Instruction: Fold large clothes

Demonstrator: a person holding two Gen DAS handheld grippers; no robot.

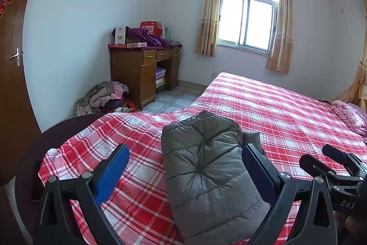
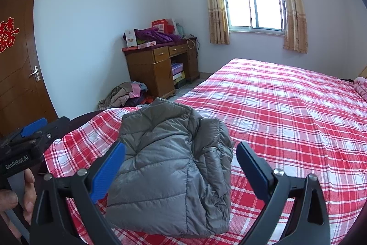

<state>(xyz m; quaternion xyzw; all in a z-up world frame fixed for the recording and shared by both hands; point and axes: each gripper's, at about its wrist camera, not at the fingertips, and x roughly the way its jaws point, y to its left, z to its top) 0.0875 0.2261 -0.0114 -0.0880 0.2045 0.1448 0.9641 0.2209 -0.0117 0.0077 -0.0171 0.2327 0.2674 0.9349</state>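
Note:
A grey quilted puffer jacket (image 1: 206, 167) lies folded into a compact bundle on the red and white plaid bed (image 1: 275, 111), near its foot corner. It also shows in the right wrist view (image 2: 169, 167). My left gripper (image 1: 185, 167) is open and empty, raised above the jacket with its blue pads wide apart. My right gripper (image 2: 181, 164) is open and empty too, held over the jacket. The right gripper shows at the right edge of the left wrist view (image 1: 332, 164). The left gripper shows at the left edge of the right wrist view (image 2: 34, 130).
The plaid bed (image 2: 286, 107) stretches to the right, with a pink blanket (image 1: 348, 116) at its head. A wooden desk (image 1: 144, 70) with boxes and purple clothes stands at the far wall. A heap of clothes (image 1: 105, 95) lies on the floor. A brown door (image 2: 18, 70) is left.

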